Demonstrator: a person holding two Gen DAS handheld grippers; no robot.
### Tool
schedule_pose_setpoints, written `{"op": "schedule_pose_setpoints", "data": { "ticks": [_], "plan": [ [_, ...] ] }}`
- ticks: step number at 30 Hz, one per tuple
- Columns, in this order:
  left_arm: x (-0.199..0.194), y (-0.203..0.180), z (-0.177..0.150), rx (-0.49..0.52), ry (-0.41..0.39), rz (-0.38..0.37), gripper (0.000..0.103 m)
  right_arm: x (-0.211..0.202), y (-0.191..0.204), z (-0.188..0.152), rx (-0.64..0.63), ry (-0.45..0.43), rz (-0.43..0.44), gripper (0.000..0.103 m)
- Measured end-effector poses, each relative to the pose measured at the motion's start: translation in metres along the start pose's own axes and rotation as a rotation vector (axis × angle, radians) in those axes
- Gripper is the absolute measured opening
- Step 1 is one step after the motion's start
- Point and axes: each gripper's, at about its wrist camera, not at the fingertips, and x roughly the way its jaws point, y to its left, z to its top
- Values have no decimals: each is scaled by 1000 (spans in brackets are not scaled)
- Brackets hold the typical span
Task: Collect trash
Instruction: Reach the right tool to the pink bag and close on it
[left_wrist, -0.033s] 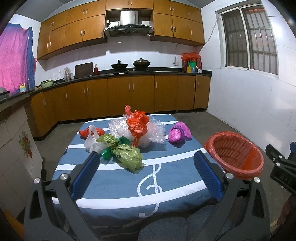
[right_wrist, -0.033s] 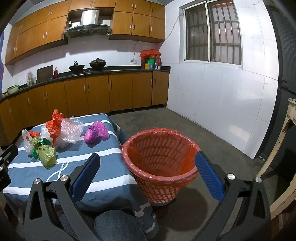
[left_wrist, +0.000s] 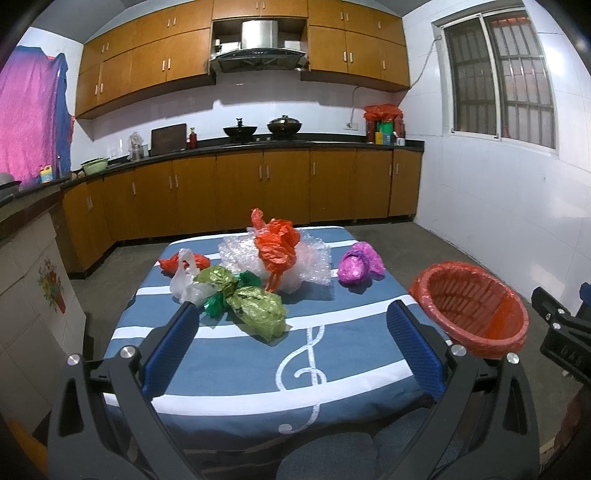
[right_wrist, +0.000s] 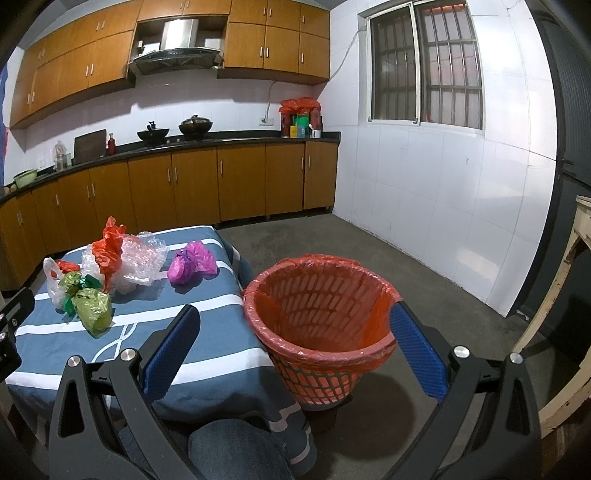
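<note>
Crumpled plastic trash lies on a blue striped table (left_wrist: 236, 365): a green bag (left_wrist: 260, 314), an orange bag (left_wrist: 277, 247) on clear bubble wrap (left_wrist: 310, 264), a purple bag (left_wrist: 356, 264), a white bag (left_wrist: 184, 277) and a small red bag (left_wrist: 170, 263). An orange lined basket (left_wrist: 476, 310) stands on the floor right of the table (right_wrist: 321, 314). My left gripper (left_wrist: 295, 332) is open and empty, near the table's front edge. My right gripper (right_wrist: 295, 336) is open and empty, in front of the basket. The green bag (right_wrist: 92, 310) and purple bag (right_wrist: 190, 264) also show in the right wrist view.
Wooden kitchen cabinets (left_wrist: 258, 184) and a dark counter with pots run along the back wall. A white tiled wall (right_wrist: 443, 203) with a window is on the right. A wooden frame (right_wrist: 569, 295) stands at the far right. The floor is bare concrete.
</note>
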Motion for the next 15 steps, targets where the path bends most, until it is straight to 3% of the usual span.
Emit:
{"op": "schedule_pose_setpoints", "data": {
  "ticks": [15],
  "plan": [
    [72, 78, -6, -103, 99, 146, 99, 85, 54, 24, -25, 61, 90, 101]
  ]
}}
